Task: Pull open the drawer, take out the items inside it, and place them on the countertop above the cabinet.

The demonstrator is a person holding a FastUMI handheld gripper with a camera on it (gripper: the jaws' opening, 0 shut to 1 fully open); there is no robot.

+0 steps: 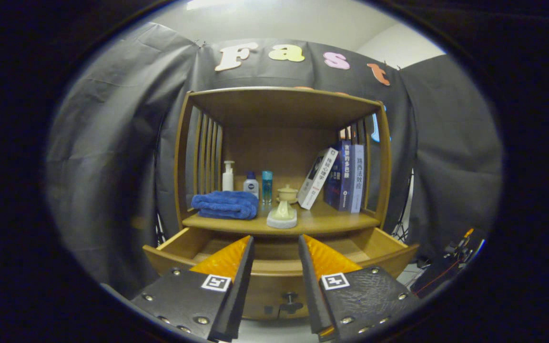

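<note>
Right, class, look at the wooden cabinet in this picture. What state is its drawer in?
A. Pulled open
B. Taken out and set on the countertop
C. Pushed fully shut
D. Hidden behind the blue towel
A: the drawer juts forward from under the countertop, its side walls and inner floor exposed, while the hand-held gripper hovers open above it, holding nothing.

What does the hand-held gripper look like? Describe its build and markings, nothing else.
The hand-held gripper has two wedge-shaped fingers that taper towards the tips, with ridged inner faces. Each sits on a dark textured plate fixed with round silver screws. Each plate carries a small square black-and-white marker. No cables run along it.
</note>
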